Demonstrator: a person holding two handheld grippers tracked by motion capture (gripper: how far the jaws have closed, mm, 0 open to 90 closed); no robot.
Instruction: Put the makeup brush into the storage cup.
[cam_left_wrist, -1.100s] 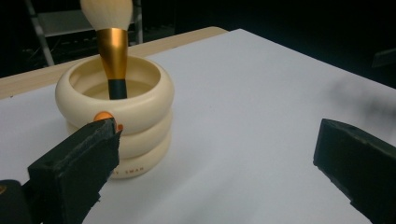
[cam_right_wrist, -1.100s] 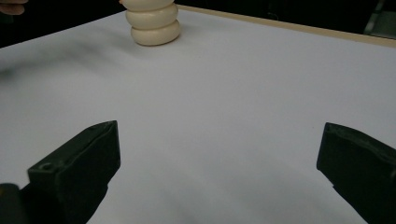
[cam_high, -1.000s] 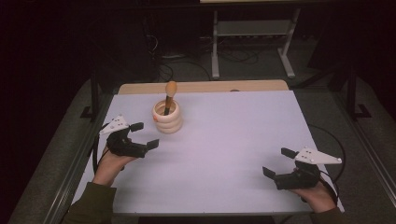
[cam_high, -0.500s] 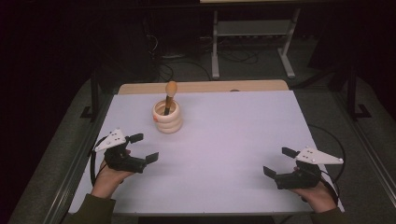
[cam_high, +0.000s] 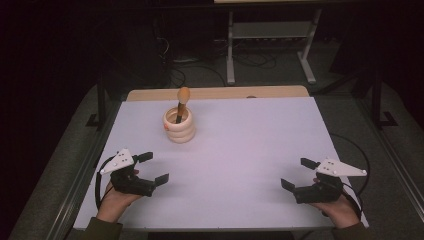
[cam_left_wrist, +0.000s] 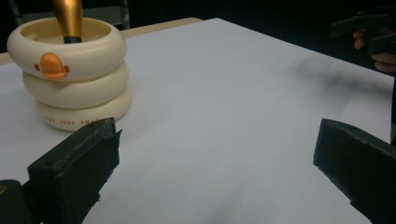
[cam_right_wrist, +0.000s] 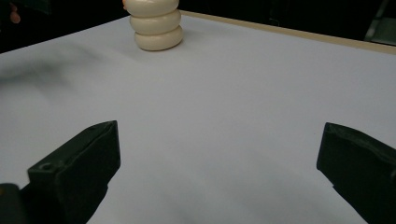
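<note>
Cream ringed holder (cam_high: 179, 125) sits upper left of centre in the high view, on the white table (cam_high: 250, 150), with a wooden-handled tool (cam_high: 182, 102) standing upright in it. Your left gripper (cam_high: 148, 169) is at lower left of that frame, jaws spread wide, nothing between them; the holder is well apart from it, farther up the table. In the left gripper view the holder (cam_left_wrist: 74, 70) shows at upper left, orange duck mark facing the camera. Your right gripper (cam_high: 297, 175) is at lower right of the high view, jaws also wide open and empty. In the right gripper view the holder (cam_right_wrist: 156, 25) is at top, left of centre.
</note>
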